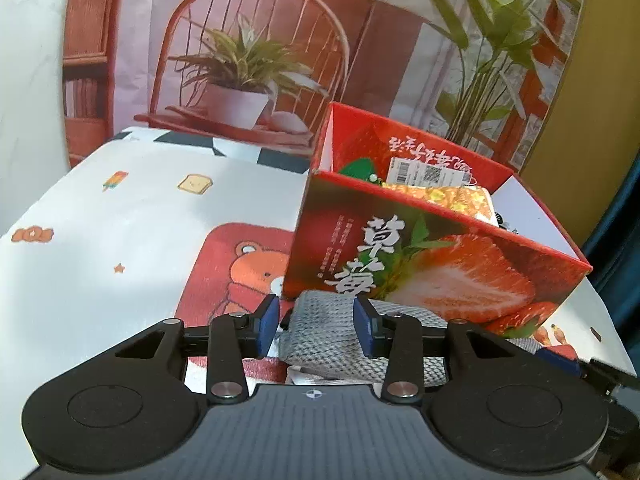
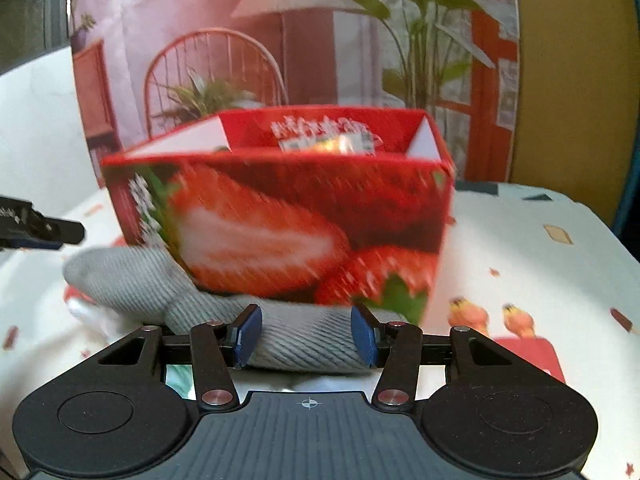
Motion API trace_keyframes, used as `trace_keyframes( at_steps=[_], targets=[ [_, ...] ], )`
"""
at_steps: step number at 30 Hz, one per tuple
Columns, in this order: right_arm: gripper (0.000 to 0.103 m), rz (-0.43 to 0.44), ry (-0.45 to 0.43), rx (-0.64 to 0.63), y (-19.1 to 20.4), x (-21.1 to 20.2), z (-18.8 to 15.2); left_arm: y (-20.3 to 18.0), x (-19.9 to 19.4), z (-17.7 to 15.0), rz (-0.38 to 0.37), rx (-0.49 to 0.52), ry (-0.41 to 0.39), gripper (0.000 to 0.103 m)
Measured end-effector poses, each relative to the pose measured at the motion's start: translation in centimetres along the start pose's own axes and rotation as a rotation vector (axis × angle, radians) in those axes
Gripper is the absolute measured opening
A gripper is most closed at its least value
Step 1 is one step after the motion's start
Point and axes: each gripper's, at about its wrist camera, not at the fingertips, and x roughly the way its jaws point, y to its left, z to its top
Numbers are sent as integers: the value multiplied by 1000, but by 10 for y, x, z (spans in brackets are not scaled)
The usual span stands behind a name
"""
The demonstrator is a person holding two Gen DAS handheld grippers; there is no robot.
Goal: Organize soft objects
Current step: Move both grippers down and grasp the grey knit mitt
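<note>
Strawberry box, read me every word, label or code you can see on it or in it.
"草莓": large white characters on the strawberry box front.
Small white columns beside them: too small to read.
Upside-down white characters on the inner back wall: not legible.
White label with barcode and QR code inside: text too small.
Right wrist view: blurred, unreadable.

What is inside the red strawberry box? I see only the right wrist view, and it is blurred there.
Observer: The left wrist view shows a yellow patterned soft item lying in the strawberry box, next to a barcode label.
Operator: How do the left fingers stand?
Observer: The left gripper has its fingers on either side of one end of the grey knitted cloth. A small gap shows at its left finger.
Operator: What lies under that end?
Observer: A red bear print on the tablecloth. The cloth covers its right edge.
</note>
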Motion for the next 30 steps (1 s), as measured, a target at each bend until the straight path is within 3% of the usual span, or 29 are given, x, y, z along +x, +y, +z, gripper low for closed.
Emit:
trace_keyframes(
  at_steps=[3, 21, 23, 28, 30],
  targets=[
    [47, 13, 8, 23, -4, 4, -12, 0, 4, -3, 1, -4, 6, 49],
    [48, 29, -17, 24, -6, 10, -18, 6, 21, -15, -24, -44, 71, 53],
    [48, 30, -17, 27, -6, 10, -18, 4, 21, -17, -20, -27, 65, 51],
    [48, 35, -15, 43, -8, 9, -16, -3, 22, -17, 10, 38, 73, 24],
    [48, 36, -17, 49, -8, 7, -15, -3, 21, -17, 15, 43, 74, 22]
  ],
)
